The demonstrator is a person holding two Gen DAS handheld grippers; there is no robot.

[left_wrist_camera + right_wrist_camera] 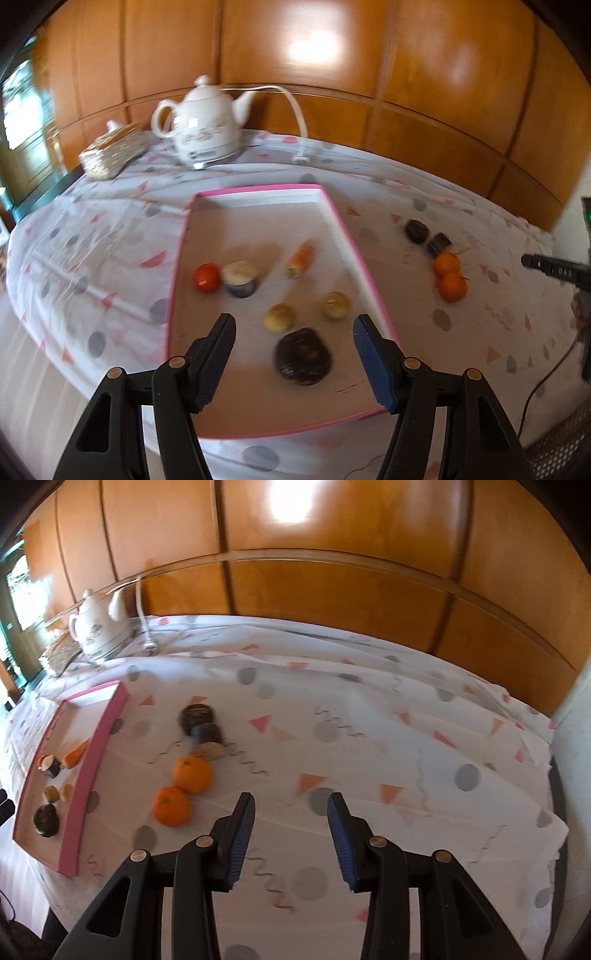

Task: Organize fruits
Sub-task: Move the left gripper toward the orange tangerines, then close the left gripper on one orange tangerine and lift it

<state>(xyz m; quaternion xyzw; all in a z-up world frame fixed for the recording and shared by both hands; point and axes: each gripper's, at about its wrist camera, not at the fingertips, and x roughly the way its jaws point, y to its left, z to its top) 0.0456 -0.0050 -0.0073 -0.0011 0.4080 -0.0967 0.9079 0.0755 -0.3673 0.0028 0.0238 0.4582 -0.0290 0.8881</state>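
Clearly the next pick turns on the two oranges, which lie outside the tray on the table. In the right wrist view the near orange [172, 807] sits at about ten o'clock from the right gripper [291, 812], close by, with the far orange [192, 774] touching it just beyond. The pair line up roughly from seven to one o'clock, so the near one is the freer to take. The right gripper is wide and holds nothing, hanging over bare cloth. I judge it the nearer gripper; a short swing left should put the jaws around the fruit.

The left gripper [293, 345] is also wide and empty, poised above the pink tray [364, 266], with a dark fruit [303, 356] just between and ahead of its fingers. Further in lie two yellowish fruits, a tomato [206, 277], a carrot [301, 260] and a blurred cupcake-like item.

The table wears a white cloth [369, 709] with grey dots and pink triangles, slightly rumpled. A white teapot [207, 127] stands at eleven o'clock, before wooden wall panels [332, 55].
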